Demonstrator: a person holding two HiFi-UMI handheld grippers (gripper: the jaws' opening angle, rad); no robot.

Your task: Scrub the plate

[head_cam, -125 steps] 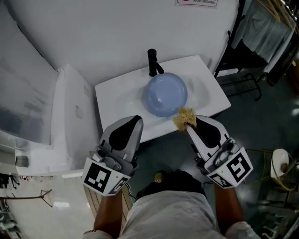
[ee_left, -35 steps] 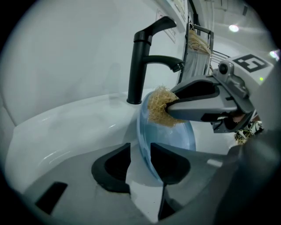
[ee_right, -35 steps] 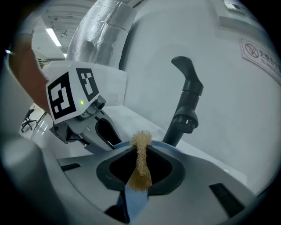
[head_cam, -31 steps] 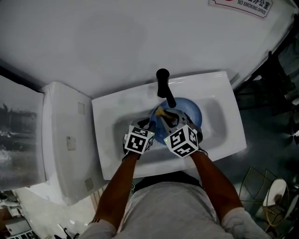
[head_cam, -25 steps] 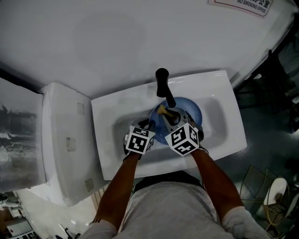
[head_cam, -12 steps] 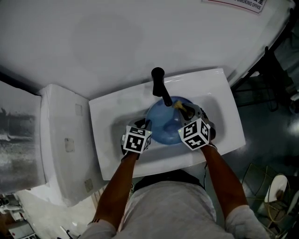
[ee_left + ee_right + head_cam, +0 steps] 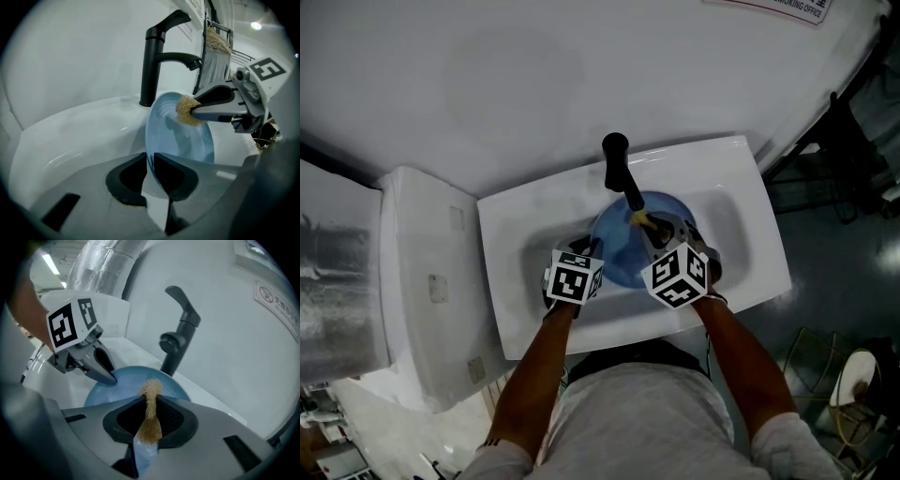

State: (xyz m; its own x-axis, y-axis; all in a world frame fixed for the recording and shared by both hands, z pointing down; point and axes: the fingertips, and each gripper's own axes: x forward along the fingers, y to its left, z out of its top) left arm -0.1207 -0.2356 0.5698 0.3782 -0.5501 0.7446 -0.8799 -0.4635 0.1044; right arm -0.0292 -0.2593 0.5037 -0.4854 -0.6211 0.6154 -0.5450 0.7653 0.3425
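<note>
Plate position: the blue plate [image 7: 614, 246] sits inside the white sink [image 7: 502, 281], directly at 6 o'clock from the black faucet [image 7: 619, 164]. It is tipped up on edge, not lying flat.
Left tool: your left gripper [image 7: 150, 159] is clenched on the plate's rim. The left gripper view shows the rim pinched between both jaws. In the head view this grip falls at about 8 o'clock on the plate.
Right tool: your right gripper [image 7: 150, 403] is clamped on a tan fibrous sponge [image 7: 151, 389]. The sponge fills the gap between the jaws and sticks out past their tips.
Sponge contact: the left gripper view shows the sponge touching the plate's inner face, close to the upper rim. In the head view that spot lies near 12 o'clock on the plate, just below the faucet spout.
Approach: your right gripper reaches in from about 5 o'clock of the plate, and your left from about 7 o'clock.
Surroundings: a white unit [image 7: 431, 281] stands at 9 o'clock, just beside the sink.
</note>
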